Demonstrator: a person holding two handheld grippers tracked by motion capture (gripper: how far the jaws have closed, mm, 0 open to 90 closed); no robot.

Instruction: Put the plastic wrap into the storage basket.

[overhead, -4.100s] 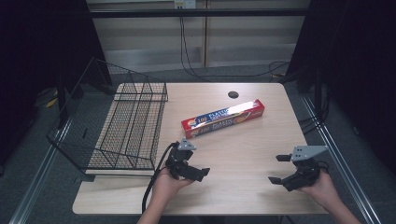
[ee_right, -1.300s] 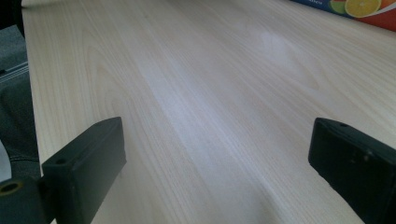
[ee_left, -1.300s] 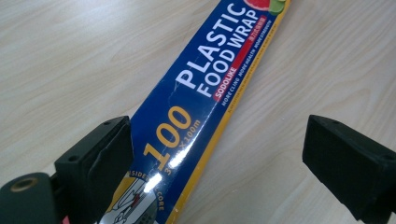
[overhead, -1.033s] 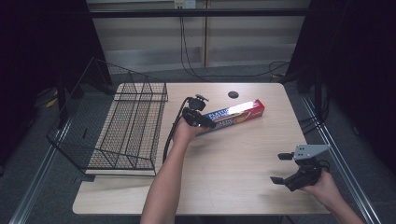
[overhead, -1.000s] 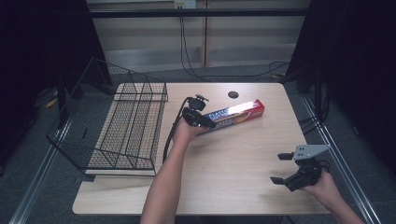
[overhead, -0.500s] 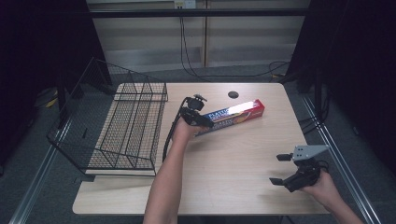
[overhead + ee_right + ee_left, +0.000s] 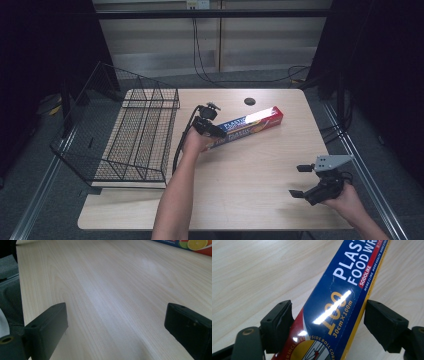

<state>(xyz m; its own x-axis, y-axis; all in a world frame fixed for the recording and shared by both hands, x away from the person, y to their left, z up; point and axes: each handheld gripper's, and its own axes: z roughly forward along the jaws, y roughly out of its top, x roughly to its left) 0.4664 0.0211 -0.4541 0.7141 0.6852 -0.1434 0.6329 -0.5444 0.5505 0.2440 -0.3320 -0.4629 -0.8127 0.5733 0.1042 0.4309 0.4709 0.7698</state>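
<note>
A long blue, red and yellow box of plastic food wrap (image 7: 257, 120) lies slantwise on the wooden table (image 7: 250, 170), right of the wire basket. My left gripper (image 7: 214, 129) reaches over the box's near-left end. In the left gripper view the box (image 7: 342, 290) runs up between the jaws of that gripper (image 7: 328, 315). The jaws have just been closing and the pads now meet the box's two long sides. My right gripper (image 7: 298, 181) rests open near the table's front right, with bare wood between its jaws (image 7: 116, 322). A corner of the box (image 7: 195, 244) shows far off.
A black wire basket (image 7: 140, 140) stands on the table's left side and overhangs its left edge. A small black round disc (image 7: 249, 101) sits near the back edge behind the box. A cable (image 7: 180, 145) trails from the left gripper.
The left gripper's jaws have closed in on the box's end. Both hands have stayed where they were, and the box has not shifted.
</note>
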